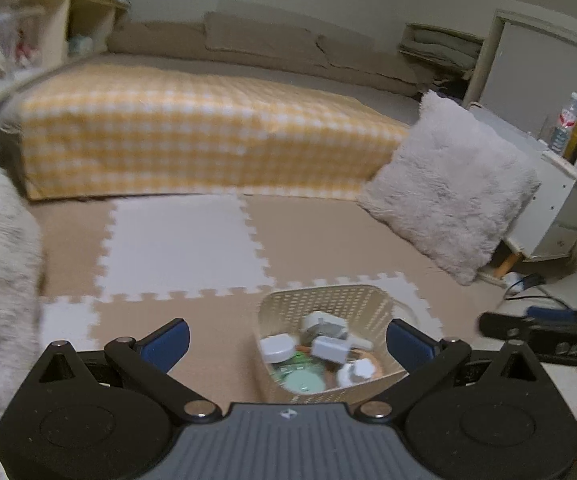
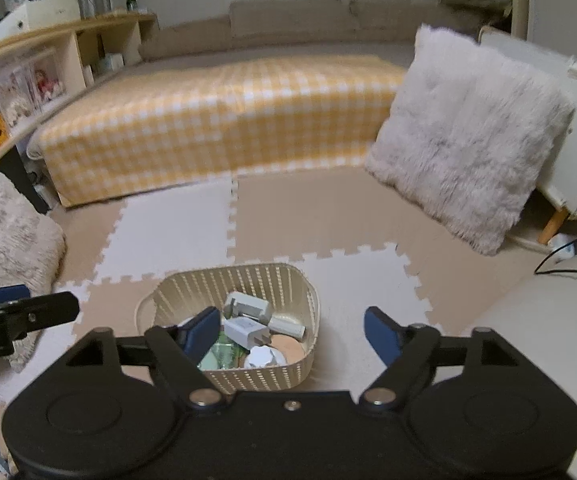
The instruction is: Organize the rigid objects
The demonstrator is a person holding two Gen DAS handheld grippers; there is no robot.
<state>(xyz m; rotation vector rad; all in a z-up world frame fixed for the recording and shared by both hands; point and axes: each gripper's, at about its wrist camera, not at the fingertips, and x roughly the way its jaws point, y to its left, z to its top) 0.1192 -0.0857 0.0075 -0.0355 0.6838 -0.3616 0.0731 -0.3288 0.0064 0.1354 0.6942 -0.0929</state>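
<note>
**Both tools clear of the filled basket**

Cream perforated plastic basket (image 2: 232, 312) sits on the beige-and-white foam puzzle floor mat (image 2: 176, 224), holding small rigid items: white plug adapters (image 2: 244, 328), a round pale-green lid (image 1: 303, 382), a white knob-shaped piece (image 2: 262, 356). Left tool (image 1: 288, 344) spread wide, nothing between its blue pads. Right tool (image 2: 292, 334) also spread, empty. Both hover above the basket, likely after sorting; no loose items visible on the mat.

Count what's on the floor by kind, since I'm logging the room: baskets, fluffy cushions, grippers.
Baskets: 1, the cream basket holding small items.
Fluffy cushions: 2, the white cushion and the beige cushion.
Grippers: 2, left gripper, right gripper, both open.
Total: 5
</note>
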